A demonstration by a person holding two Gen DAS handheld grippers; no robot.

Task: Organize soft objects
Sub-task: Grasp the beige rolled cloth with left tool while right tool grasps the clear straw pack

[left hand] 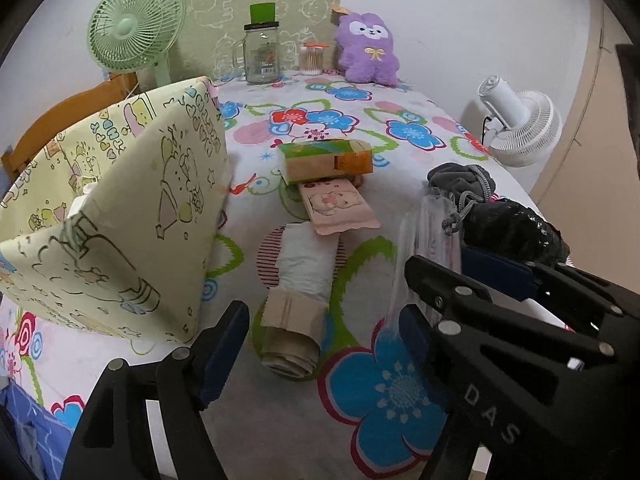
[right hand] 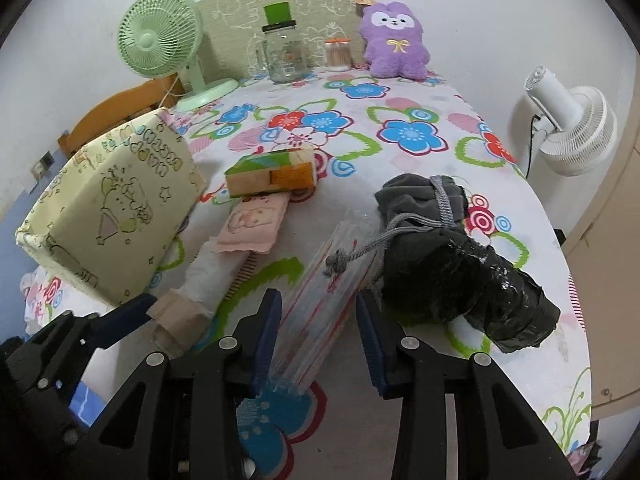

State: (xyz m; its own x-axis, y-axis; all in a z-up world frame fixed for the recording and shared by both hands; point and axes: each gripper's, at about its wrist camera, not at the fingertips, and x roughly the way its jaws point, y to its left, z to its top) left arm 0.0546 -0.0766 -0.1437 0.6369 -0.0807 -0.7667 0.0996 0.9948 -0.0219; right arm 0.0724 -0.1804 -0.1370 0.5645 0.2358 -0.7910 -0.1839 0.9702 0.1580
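On the flowered table, a white roll with a tan paper band (left hand: 298, 300) lies between the fingers of my open left gripper (left hand: 320, 354). A pink cartoon packet (left hand: 338, 206) and a green-orange tissue pack (left hand: 326, 158) lie beyond it. My right gripper (right hand: 320, 334) is open, its fingers on either side of a clear striped plastic packet (right hand: 328, 292). Next to it lie a grey drawstring pouch (right hand: 420, 208) and a black plastic-wrapped bundle (right hand: 492, 300). The yellow patterned box (left hand: 120, 216) stands at the left.
At the back stand a green fan (left hand: 132, 28), a glass jar (left hand: 260, 54), a cotton-swab pot (left hand: 312, 58) and a purple plush (left hand: 368, 48). A white fan (right hand: 572, 128) stands off the table's right edge. A wooden chair (left hand: 60, 116) is behind the box.
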